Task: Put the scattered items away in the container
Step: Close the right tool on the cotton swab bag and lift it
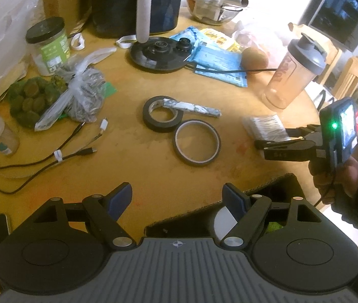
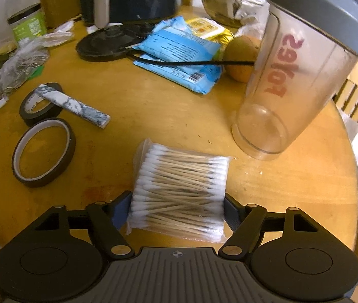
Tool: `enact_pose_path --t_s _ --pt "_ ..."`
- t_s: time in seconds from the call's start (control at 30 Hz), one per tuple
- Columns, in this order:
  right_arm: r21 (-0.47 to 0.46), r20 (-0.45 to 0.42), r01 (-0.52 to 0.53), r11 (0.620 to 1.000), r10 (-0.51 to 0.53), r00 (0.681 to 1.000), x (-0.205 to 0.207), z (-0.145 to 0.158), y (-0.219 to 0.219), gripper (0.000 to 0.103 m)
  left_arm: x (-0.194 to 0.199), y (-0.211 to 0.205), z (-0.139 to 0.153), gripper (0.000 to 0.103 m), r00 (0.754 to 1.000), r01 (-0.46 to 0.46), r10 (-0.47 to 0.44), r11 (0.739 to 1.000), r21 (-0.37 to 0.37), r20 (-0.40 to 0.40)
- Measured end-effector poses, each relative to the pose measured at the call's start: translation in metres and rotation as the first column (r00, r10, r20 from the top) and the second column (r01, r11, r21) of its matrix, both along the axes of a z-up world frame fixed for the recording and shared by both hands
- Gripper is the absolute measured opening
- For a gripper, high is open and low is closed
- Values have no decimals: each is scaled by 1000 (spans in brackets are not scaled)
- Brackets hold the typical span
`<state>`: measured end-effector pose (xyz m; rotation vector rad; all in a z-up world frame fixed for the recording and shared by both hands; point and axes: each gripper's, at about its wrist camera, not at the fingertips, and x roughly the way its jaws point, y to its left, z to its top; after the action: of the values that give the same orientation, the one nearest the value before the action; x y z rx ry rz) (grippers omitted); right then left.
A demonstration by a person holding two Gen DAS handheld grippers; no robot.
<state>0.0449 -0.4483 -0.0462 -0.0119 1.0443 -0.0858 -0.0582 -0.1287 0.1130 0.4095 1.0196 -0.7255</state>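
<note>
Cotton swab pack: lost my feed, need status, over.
Right gripper fingers flank the cotton swab pack on the table, grip unconfirmed. Left gripper open, empty, above the cardboard box. Shaker bottle stands close by.

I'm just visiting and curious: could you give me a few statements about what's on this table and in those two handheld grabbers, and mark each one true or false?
1. The right gripper has the pack of cotton swabs between its fingers. True.
2. The left gripper holds a tape roll. False: it is open and empty.
3. The shaker bottle lies on its side. False: it stands upright, lid on.
4. A marbled stick rests across the black tape roll. True.
5. The cardboard box sits near the left gripper. True.
</note>
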Motion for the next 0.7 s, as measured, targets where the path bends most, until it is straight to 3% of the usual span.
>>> enact_pose_path --t_s 0.1,0.33,0.53,0.7 --pt "7 -35 47 999 -47 998 5 -1 -3 88 3 -4 0 78 1000 18 -18 1000 -1 0" --pt "-16 -43 130 991 -130 991 6 1 -2 88 10 -7 -1 78 999 50 -50 999 -3 1" --pt "-50 -37 129 990 -131 991 5 0 4 89 17 -8 -2 78 998 65 -65 998 -5 -2" --pt "-14 -30 156 988 -157 987 2 -1 2 87 23 -11 -2 78 996 86 -86 996 -15 1"
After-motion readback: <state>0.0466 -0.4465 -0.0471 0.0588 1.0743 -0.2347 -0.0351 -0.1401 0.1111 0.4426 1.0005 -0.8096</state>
